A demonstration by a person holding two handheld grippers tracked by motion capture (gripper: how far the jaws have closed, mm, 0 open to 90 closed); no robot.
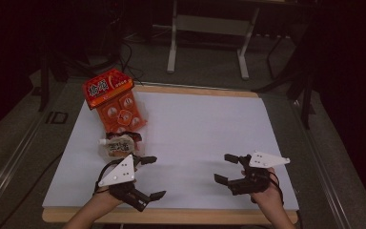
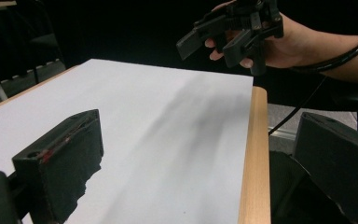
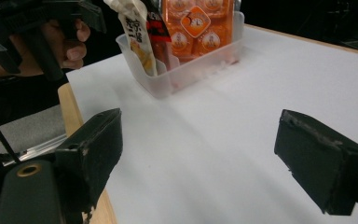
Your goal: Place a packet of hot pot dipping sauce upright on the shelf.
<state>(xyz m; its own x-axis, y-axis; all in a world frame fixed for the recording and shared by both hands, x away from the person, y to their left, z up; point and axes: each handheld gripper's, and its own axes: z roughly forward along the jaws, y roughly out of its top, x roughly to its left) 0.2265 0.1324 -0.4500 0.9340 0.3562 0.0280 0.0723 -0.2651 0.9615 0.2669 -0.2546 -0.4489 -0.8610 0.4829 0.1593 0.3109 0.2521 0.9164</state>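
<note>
A clear plastic bin stands at the table's left side. Upright in it are a large orange snack pack, a beige pouch and a dark red packet. My left gripper hovers near the front edge, just in front of the pouch, open with nothing between its jaws. My right gripper is at the front right, also open and empty, with its jaws turned toward the left one. Each gripper view shows the other hand and its gripper farther off: the right one and the left one.
The white table sheet has a wooden edge along the front. Behind the table a white metal frame stands on grey floor, with cables trailing at the back left. Dark surroundings close in on both sides.
</note>
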